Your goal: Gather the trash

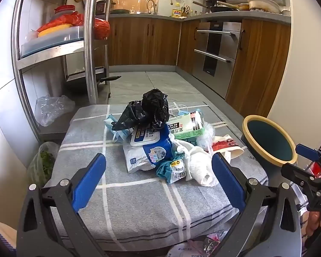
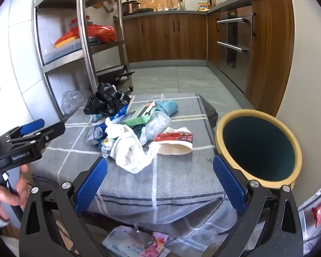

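Note:
A trash pile lies on a low table with a grey checked cloth (image 1: pixel 139 203): a black plastic bag (image 1: pixel 148 109), a blue-white wet-wipes pack (image 1: pixel 148 147), a green box (image 1: pixel 187 127), crumpled white paper (image 1: pixel 198 163) and a red-white wrapper (image 1: pixel 224 145). The pile also shows in the right wrist view, with the white paper (image 2: pixel 130 147) nearest. A round bin with a tan rim (image 2: pixel 257 147) stands at the table's right, also seen in the left wrist view (image 1: pixel 269 141). My left gripper (image 1: pixel 158 182) is open and empty before the pile. My right gripper (image 2: pixel 159 184) is open and empty.
A steel shelf rack (image 1: pixel 53 49) stands at the left with bags under it. Wooden cabinets and an oven (image 1: pixel 216 49) line the back and right. Some packets (image 2: pixel 137 244) lie below the table's front edge.

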Available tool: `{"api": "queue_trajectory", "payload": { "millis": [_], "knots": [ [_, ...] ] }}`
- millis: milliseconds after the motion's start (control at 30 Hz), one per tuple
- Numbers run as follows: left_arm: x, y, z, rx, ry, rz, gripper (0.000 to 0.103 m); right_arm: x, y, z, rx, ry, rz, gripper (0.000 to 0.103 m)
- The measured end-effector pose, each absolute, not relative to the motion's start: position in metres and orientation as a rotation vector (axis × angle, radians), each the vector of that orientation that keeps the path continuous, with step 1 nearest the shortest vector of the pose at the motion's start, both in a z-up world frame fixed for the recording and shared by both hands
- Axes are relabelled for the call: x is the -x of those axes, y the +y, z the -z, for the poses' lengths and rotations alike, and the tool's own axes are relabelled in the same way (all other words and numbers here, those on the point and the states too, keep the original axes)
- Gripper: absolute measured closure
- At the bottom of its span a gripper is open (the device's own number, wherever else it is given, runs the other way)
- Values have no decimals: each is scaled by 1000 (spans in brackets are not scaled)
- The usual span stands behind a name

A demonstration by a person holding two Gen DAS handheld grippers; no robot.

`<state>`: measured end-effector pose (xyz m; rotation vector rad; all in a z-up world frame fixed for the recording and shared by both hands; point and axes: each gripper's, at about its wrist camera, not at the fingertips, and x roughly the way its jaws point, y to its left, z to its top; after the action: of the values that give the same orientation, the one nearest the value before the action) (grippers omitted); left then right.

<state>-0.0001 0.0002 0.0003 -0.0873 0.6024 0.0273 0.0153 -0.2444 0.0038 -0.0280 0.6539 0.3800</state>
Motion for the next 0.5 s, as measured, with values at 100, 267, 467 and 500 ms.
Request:
{"api": "queue_trajectory", "payload": {
  "millis": [100, 267, 467, 500],
  "knots": [
    [0, 0, 0, 88, 602, -25, 6, -15, -245, -4, 24, 652, -382, 5],
    [-2, -3, 0, 87, 604, -19, 6, -13, -243, -4, 19, 648, -384, 5],
    [-2, 0, 1, 96, 603, -20, 6, -11, -241, -5, 24, 646, -381, 5],
    [-2, 0, 1, 97, 604, -20, 6, -11, -241, -5, 23, 646, -381, 5]
  ]
}}
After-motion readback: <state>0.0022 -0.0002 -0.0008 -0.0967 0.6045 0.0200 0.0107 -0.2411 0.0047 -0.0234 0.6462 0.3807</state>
